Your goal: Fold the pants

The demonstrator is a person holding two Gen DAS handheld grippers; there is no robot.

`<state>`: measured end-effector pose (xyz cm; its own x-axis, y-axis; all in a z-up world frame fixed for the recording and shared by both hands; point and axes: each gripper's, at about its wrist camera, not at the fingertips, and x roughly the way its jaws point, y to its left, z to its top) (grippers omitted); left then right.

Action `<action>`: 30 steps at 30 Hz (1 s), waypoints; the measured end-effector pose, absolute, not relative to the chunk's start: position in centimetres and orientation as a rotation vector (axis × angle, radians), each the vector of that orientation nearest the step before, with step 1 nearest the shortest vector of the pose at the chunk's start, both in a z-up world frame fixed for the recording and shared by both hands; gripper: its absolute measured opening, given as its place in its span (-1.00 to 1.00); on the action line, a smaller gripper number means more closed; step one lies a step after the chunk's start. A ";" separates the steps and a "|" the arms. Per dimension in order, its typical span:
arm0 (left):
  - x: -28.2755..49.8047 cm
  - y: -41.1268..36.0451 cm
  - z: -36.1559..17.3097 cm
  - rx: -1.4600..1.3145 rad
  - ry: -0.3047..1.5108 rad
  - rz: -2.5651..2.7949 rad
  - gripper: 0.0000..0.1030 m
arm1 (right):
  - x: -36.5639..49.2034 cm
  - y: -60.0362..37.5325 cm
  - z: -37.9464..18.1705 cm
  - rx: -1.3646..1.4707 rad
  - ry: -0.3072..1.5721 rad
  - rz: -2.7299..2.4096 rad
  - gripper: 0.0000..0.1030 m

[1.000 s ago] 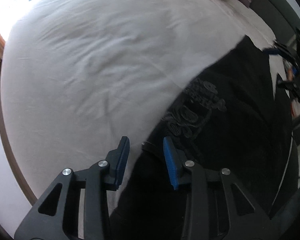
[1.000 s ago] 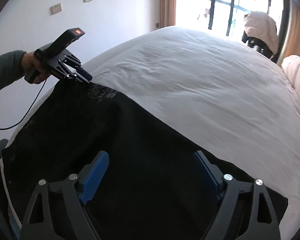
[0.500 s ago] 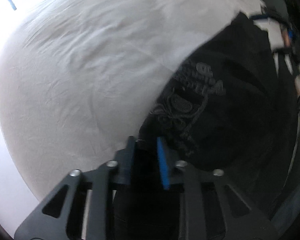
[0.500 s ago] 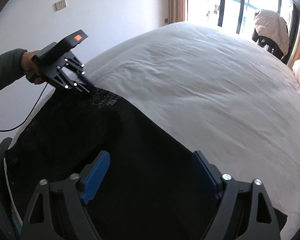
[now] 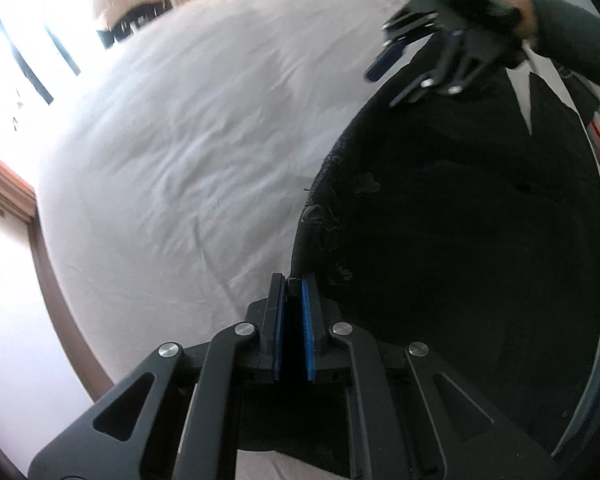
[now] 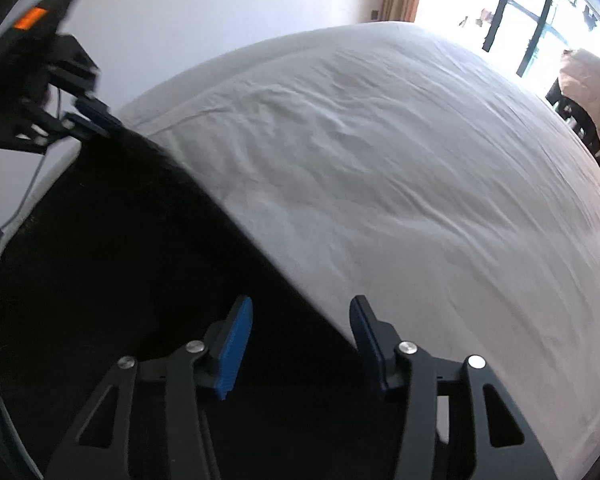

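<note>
Black pants (image 5: 460,220) lay spread flat near one edge of the bed (image 5: 172,152), the rest of the white sheet bare and lightly creased. Left tool (image 5: 294,280) clenched on a corner of the pants, dark cloth pinched between the blue pads (image 5: 308,320), right at the bed's near edge. Right tool (image 6: 300,312) released, fingers spread wide, straddling the long edge of the pants where black cloth met white sheet, nothing gripped yet; whether already touching the cloth, impossible to tell. Seen from the left wrist view, that right tool (image 5: 432,60) blurred, near the far end of the pants. Judged early in the task: no fold visible anywhere, cloth in a single flat layer as far as shown. One of two holds secured; second hold not yet made. Left to do, by this reading: pinching the edge with the right tool, lifting both ends, laying one half over the other, then folding across and smoothing.
</note>
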<state>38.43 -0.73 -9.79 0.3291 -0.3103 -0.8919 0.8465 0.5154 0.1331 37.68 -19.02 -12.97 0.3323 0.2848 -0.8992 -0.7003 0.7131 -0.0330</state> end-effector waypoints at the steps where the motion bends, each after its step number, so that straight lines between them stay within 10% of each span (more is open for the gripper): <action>1: 38.0 -0.3 -9.3 0.673 0.935 -0.838 -0.87 | 37.8 -18.8 -13.1 -0.477 1.052 0.679 -0.03; 15: 35.0 0.7 -7.4 0.683 0.868 -0.848 -0.87 | 37.8 -17.6 -13.8 -0.595 1.084 0.725 -0.22; 20: 34.5 0.8 -7.1 0.672 0.868 -0.844 -0.87 | 37.2 -17.0 -13.8 -0.635 1.090 0.733 -0.75; 30: 32.4 1.0 -5.8 0.641 0.843 -0.843 -0.87 | 34.7 -17.4 -11.2 -0.645 1.032 0.687 -0.95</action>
<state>32.43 0.96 -5.79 0.3914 -0.3773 -0.8393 0.8397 0.5196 0.1580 34.71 -17.43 -11.25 0.3486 0.2023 -0.9152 -0.7666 0.6234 -0.1542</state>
